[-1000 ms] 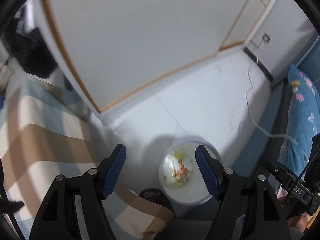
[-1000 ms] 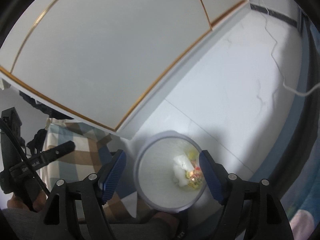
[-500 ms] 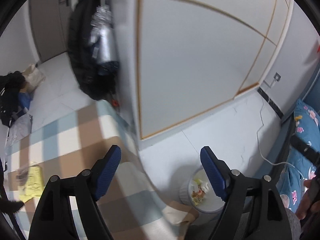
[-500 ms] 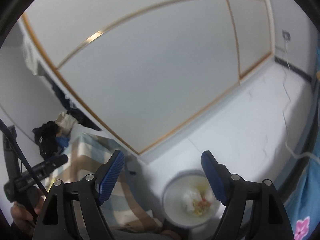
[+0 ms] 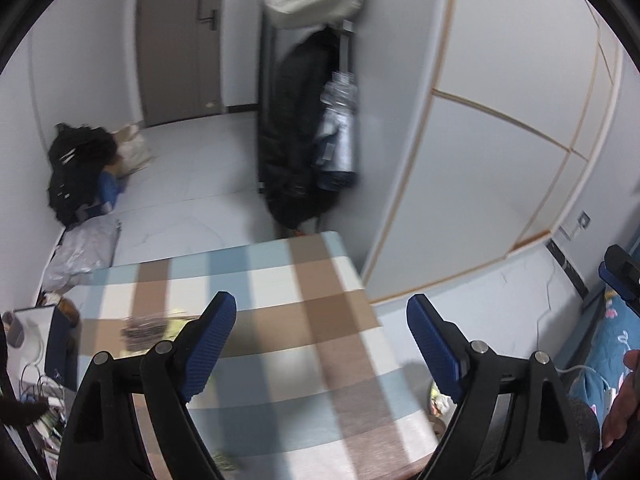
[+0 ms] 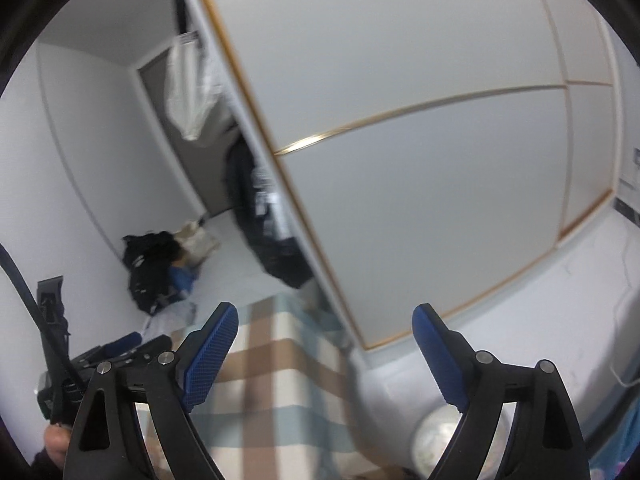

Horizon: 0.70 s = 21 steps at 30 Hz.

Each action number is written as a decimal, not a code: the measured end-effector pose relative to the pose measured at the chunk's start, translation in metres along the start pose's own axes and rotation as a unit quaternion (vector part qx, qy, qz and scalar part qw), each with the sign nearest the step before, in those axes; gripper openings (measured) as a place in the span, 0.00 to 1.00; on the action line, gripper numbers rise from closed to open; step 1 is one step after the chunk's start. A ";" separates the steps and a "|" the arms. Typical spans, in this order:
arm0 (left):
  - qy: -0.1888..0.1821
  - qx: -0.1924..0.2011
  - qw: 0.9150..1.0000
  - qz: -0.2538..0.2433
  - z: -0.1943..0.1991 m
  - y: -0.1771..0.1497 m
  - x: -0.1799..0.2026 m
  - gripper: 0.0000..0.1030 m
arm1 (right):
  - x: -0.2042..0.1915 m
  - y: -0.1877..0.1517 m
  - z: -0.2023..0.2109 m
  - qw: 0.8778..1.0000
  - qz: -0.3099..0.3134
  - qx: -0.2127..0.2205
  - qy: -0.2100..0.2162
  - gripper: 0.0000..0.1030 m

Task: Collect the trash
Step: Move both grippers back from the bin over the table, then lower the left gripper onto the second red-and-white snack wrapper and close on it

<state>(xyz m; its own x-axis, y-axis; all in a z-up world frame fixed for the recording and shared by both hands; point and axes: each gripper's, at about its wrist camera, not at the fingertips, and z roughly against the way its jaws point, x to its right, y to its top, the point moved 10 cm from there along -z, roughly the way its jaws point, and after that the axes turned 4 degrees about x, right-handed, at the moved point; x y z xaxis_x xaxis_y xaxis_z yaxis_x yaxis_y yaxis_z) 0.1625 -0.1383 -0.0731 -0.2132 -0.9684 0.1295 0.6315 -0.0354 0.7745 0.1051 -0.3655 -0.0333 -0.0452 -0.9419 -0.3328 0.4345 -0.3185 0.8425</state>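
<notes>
Blurred white wardrobe (image 6: 420,160), checked tablecloth (image 5: 280,320)

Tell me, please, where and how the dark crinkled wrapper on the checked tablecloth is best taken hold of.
Probably from straight above, with the open left gripper straddling the dark crinkled wrapper and pinching its bunched middle. It lies low on the checked tablecloth, so a sideways approach would find little edge to catch. Blur hides finer detail.

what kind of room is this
Most likely a small bedroom in a home: a white sliding-door wardrobe, clothes hanging beside it, a checked-cloth table, floral bedding at the right edge, and a door behind.
</notes>
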 end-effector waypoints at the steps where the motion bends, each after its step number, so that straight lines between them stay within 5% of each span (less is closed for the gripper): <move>1: 0.004 0.002 1.000 0.006 0.002 -0.001 -0.007 0.83 | -0.009 -0.002 -0.003 1.000 0.007 0.000 0.007 0.88; 12: 0.063 0.014 0.996 0.063 0.022 -0.020 -0.100 0.84 | -0.138 -0.037 -0.035 0.992 0.086 -0.014 0.095 0.92; 21: 0.100 0.021 0.989 0.106 0.027 -0.032 -0.163 0.84 | -0.204 -0.075 -0.074 0.982 0.119 -0.050 0.140 0.92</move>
<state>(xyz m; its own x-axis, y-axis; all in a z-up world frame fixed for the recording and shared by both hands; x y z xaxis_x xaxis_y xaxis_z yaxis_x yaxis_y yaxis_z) 0.1572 0.0272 -0.1025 0.0753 -0.9827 0.1695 0.6132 0.1796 0.7693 0.1482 -0.1412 -0.0599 0.3111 -0.9178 -0.2467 0.4894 -0.0678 0.8694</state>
